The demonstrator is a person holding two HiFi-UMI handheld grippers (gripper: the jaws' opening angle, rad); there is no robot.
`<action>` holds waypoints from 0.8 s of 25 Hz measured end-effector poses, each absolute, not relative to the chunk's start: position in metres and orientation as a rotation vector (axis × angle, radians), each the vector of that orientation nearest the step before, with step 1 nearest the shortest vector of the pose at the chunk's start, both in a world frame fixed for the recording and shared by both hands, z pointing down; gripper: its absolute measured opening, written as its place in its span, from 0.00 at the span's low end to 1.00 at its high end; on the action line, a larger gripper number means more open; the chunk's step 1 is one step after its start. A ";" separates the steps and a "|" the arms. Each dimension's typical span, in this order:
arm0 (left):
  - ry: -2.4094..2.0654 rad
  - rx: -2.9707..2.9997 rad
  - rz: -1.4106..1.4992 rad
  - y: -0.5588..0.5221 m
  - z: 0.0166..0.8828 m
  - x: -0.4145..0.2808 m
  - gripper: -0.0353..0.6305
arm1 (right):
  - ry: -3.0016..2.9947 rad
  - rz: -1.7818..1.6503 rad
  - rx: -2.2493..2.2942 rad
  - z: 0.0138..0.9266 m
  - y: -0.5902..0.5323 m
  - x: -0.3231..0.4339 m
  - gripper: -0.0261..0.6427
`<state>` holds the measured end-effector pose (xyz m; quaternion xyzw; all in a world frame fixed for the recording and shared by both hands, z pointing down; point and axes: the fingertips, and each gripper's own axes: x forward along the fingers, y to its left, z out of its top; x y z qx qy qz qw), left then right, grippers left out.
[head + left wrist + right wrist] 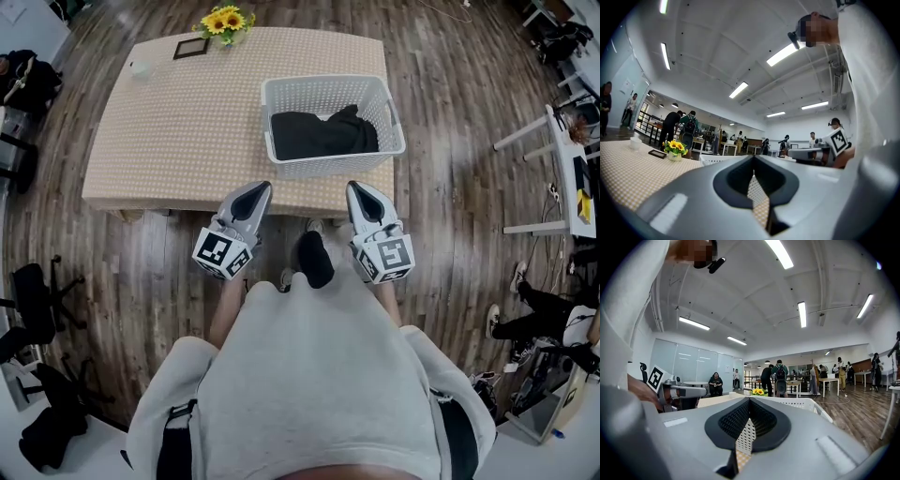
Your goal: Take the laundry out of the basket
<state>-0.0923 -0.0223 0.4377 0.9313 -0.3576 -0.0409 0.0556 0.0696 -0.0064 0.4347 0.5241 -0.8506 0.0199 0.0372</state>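
Observation:
A white slatted laundry basket [330,94] stands at the near right of the table, with dark laundry [322,134] bunched inside it. Both grippers hang below the table's near edge, in front of the person's body. My left gripper [256,191] has its jaws closed together with nothing between them, and so does my right gripper [356,192]. In the left gripper view the basket's rim [712,158] shows just over the shut left gripper [753,161]. In the right gripper view the basket [797,403] sits past the shut right gripper [749,401].
The table [187,131] has a checked tan cloth. At its far edge stand a pot of sunflowers [225,22], a dark picture frame [190,48] and a small white cup [142,68]. White desks [562,150] stand to the right, office chairs [33,300] to the left. Several people are in the room.

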 end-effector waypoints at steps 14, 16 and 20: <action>-1.233 2.841 -0.111 -0.170 0.408 -0.066 0.06 | -2.719 -0.028 1.574 0.400 -0.160 0.112 0.04; -1.247 2.838 -0.108 -0.183 0.406 -0.062 0.06 | -2.734 -0.030 1.568 0.396 -0.174 0.117 0.04; -1.273 2.845 -0.098 -0.209 0.401 -0.054 0.06 | -2.755 -0.047 1.556 0.389 -0.198 0.128 0.04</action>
